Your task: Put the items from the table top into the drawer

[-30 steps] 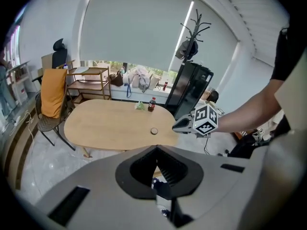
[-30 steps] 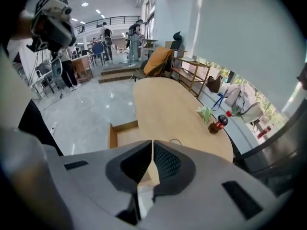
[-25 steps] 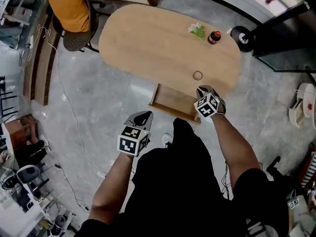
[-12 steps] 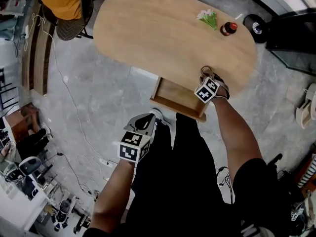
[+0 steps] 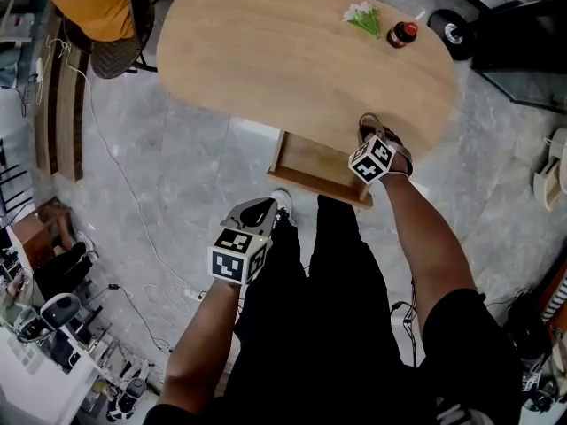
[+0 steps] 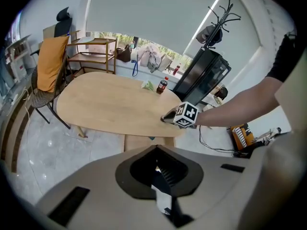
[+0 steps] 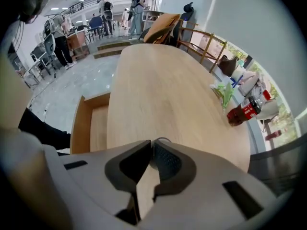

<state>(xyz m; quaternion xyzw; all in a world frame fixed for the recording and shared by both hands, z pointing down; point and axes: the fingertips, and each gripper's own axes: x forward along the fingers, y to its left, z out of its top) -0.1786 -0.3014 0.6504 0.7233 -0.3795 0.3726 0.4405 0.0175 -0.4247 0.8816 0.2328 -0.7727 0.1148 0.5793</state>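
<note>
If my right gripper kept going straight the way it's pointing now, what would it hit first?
The table top, right at its tips. The right gripper points steeply down, and its jaws have just been closing on the thin ring lying there.

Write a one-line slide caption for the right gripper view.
Right tool, its jaws just closed onto a thin ring, at the edge of the wooden table near the open drawer.
</note>
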